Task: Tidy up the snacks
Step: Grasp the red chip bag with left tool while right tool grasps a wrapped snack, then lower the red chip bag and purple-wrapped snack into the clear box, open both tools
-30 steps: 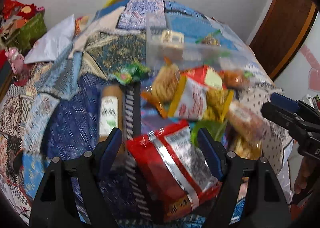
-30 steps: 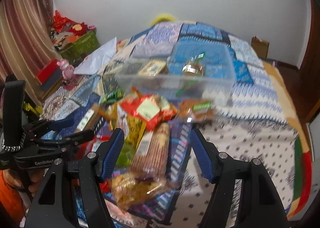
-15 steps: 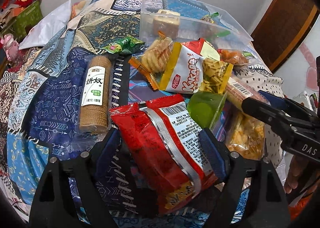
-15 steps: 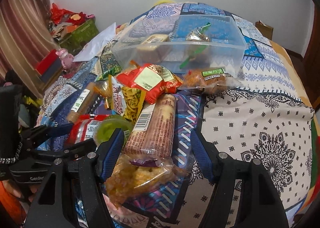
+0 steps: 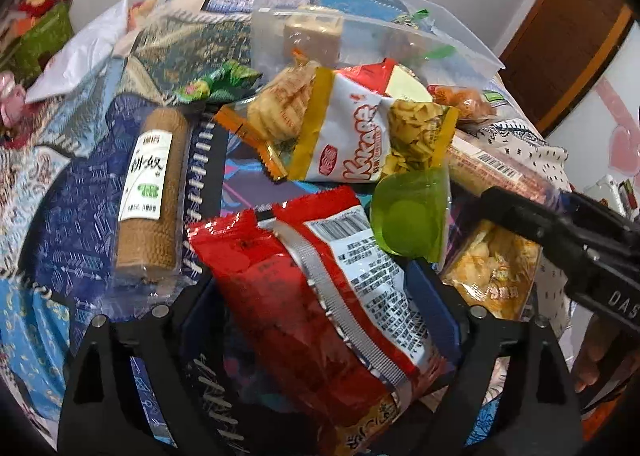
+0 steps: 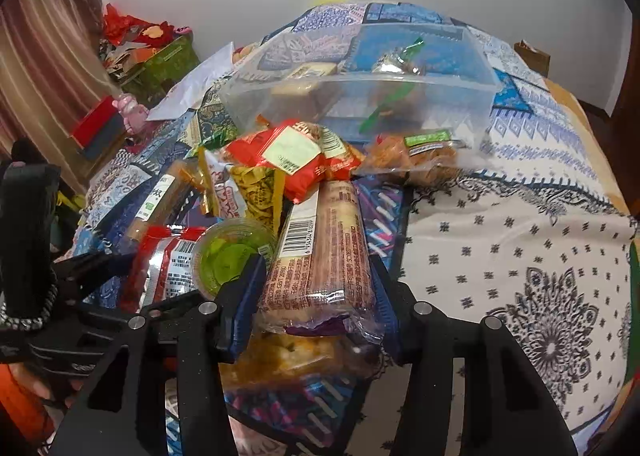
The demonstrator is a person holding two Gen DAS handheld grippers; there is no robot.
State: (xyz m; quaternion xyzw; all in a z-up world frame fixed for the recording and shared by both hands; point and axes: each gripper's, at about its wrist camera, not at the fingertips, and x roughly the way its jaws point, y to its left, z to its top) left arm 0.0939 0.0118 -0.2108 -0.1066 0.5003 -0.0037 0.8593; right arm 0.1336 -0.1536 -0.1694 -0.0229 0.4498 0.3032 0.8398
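On the quilted bed [image 6: 520,256], before the clear plastic bin [image 6: 460,96]: heaped snacks. Right hand-held gripper [image 6: 316,296] has just been closing; pads flank the cylindrical biscuit roll [image 6: 324,248], contact uncertain. Left hand-held gripper [image 5: 320,320] has just been widening, jaws wide astride the crinkly red foil packet [image 5: 304,296]. Risk: slick wrappers slipping; brittle biscuits crushed; the green jelly cup [image 5: 412,216] nudged.

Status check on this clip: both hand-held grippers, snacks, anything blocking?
Left hand-held gripper straddling red snack bag, jaws just opening. Right hand-held gripper just closing around biscuit roll. Green jelly cup crowds it.
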